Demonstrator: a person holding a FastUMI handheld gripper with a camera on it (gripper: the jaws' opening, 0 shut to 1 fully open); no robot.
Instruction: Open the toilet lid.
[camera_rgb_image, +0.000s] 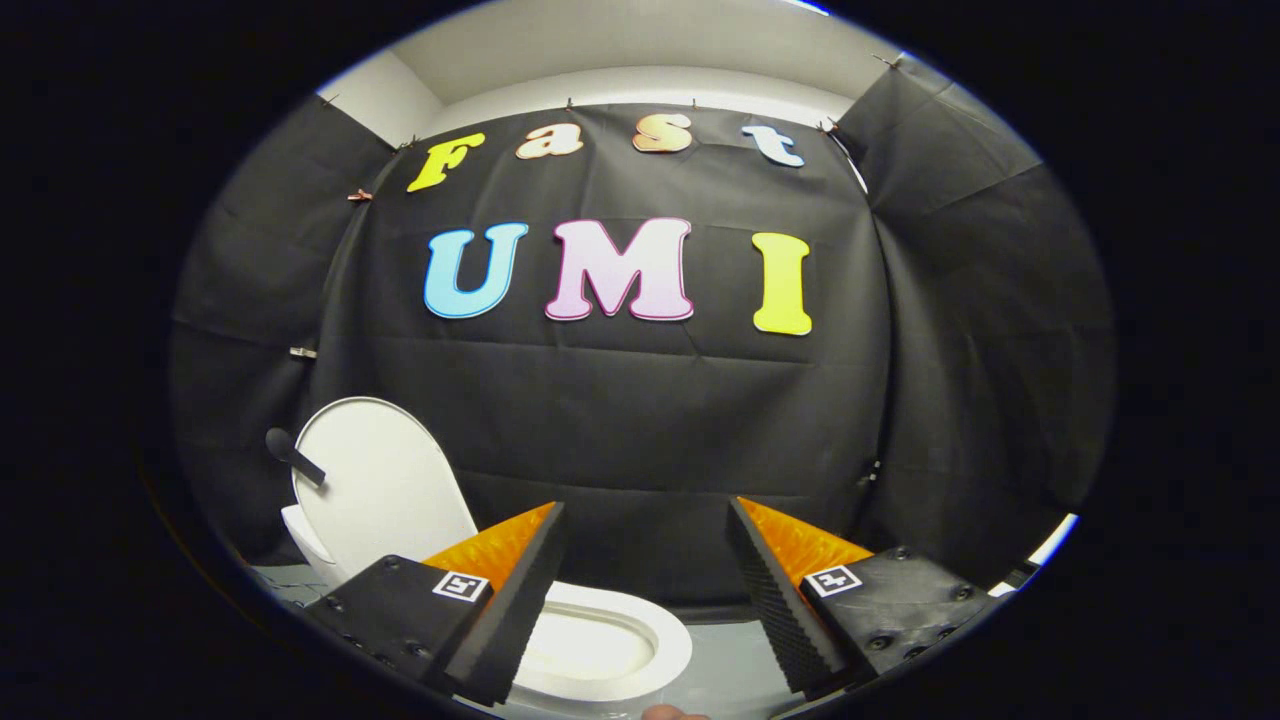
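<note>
White toilet (600, 645) is sitting low, just ahead of the gripper (645, 560) and a bit toward its left finger. Its lid (380, 490) is standing up, leaning back toward the black cloth wall (650, 420), and the round seat and bowl are showing. A small dark handle (293, 455) is sticking out by the lid's far edge. The gripper's 2 fingers (520, 590) are spreading wide apart, holding nothing, with the bowl peeking between them. They are black with orange sides. Grey floor (730, 655) is lying beside the toilet. A bit of a fingertip (672, 712) is showing at the very bottom
</note>
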